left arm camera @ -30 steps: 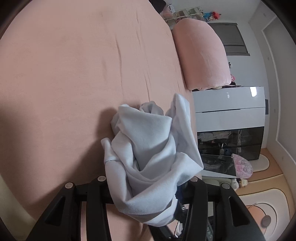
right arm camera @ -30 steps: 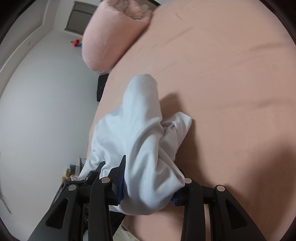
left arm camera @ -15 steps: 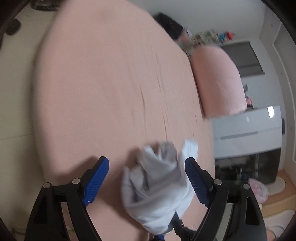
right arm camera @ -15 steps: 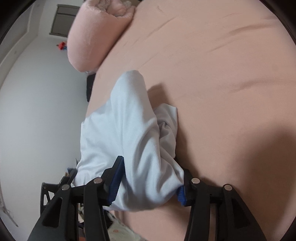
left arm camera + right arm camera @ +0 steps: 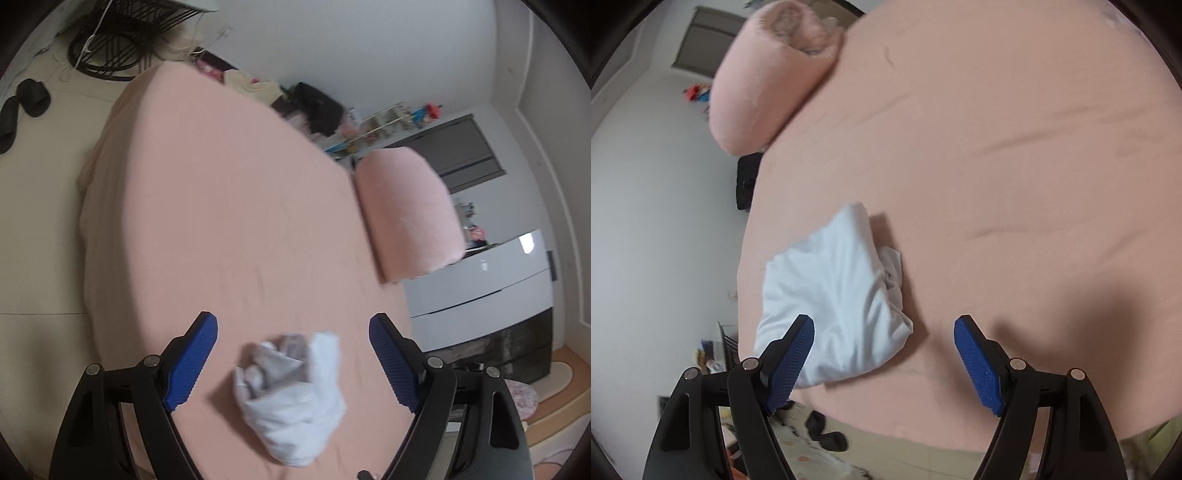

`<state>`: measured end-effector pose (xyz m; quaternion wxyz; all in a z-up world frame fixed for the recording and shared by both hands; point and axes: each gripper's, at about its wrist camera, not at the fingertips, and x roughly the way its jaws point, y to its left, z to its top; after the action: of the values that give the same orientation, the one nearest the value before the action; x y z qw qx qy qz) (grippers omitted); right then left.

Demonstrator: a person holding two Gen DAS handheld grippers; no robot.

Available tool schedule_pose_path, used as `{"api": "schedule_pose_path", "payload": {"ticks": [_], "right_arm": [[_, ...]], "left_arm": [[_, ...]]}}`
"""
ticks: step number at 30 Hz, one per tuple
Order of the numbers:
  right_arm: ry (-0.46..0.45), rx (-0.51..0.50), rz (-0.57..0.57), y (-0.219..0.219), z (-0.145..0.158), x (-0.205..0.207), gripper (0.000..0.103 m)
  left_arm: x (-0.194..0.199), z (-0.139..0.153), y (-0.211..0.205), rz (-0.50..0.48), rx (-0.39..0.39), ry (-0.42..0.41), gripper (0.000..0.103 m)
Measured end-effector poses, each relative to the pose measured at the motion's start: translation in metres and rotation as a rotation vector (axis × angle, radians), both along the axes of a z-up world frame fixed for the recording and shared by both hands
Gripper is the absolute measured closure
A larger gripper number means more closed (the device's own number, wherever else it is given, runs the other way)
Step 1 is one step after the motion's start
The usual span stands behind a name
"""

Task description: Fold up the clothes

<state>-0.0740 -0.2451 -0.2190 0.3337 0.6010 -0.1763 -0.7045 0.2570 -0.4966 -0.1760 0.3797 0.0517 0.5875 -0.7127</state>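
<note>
A crumpled white garment (image 5: 291, 402) lies bunched on the pink bed (image 5: 221, 221), near its edge. The left gripper (image 5: 293, 360) hangs spread wide above it, touching nothing. The right gripper (image 5: 884, 360) is opening, its pads clear of the cloth.

White garment (image 5: 291, 398), pink bedsheet (image 5: 221, 206)

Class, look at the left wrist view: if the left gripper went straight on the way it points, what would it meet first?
Probably the pink bed, beyond the white garment; depth is unclear.
</note>
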Motion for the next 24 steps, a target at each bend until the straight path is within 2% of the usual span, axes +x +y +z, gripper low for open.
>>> {"api": "schedule_pose_path", "payload": {"ticks": [2, 6, 7, 8, 15, 19, 24], "right_arm": [[0.036, 0.004, 0.026, -0.001, 0.015, 0.005, 0.025], [0.115, -0.007, 0.082, -0.007, 0.048, 0.014, 0.025], [0.136, -0.008, 0.092, 0.009, 0.056, 0.021, 0.025], [0.159, -0.009, 0.101, 0.019, 0.063, 0.028, 0.025], [0.251, -0.021, 0.172, 0.017, 0.099, 0.045, 0.025], [0.287, -0.012, 0.183, 0.027, 0.119, 0.057, 0.025], [0.307, -0.015, 0.18, 0.036, 0.137, 0.068, 0.025]], "left_arm": [[0.005, 0.013, 0.007, -0.009, -0.034, 0.008, 0.019], [-0.006, 0.039, 0.018, -0.036, -0.091, -0.033, 0.019], [-0.01, 0.045, 0.02, -0.045, -0.1, -0.044, 0.019], [-0.011, 0.05, 0.024, -0.053, -0.106, -0.053, 0.019], [-0.025, 0.082, 0.043, -0.146, -0.114, -0.108, 0.019], [-0.031, 0.101, 0.059, -0.194, -0.182, -0.19, 0.019], [-0.037, 0.123, 0.08, -0.291, -0.254, -0.334, 0.019]]}}
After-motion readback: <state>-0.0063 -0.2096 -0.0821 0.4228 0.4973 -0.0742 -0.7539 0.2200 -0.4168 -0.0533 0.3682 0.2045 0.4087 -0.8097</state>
